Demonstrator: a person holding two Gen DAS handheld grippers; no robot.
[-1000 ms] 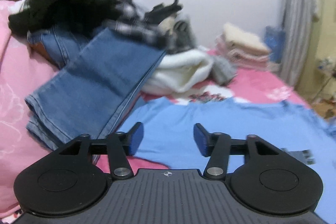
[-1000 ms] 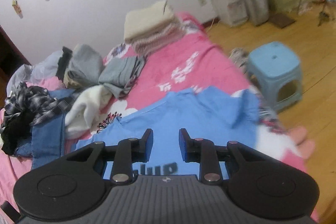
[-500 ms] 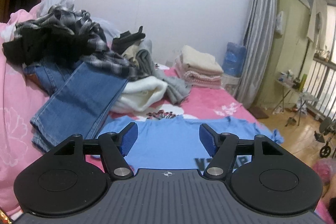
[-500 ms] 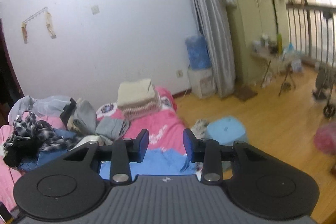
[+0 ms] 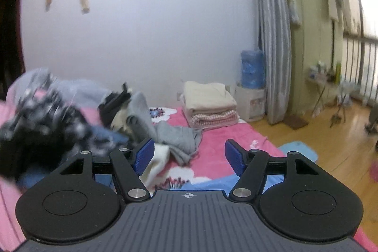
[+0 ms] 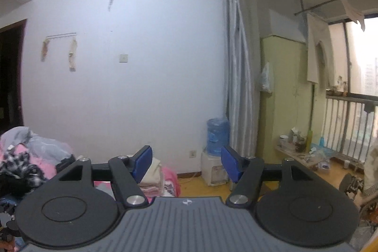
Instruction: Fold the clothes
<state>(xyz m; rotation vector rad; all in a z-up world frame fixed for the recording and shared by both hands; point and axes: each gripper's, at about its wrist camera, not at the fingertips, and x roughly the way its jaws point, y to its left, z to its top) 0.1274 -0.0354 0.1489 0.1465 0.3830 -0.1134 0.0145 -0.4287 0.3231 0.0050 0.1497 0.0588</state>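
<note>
Both grippers are raised above the pink bed [image 5: 219, 141]. The left gripper [image 5: 189, 156] tilts slightly down, released and empty. The right gripper [image 6: 186, 165] points nearly level at the wall, its jaws opening, nothing between them.

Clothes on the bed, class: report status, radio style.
Left gripper open, empty. Right gripper opening, empty, aimed at the wall. Unfolded pile on the bed, folded stack behind. Nothing in the way.
</note>
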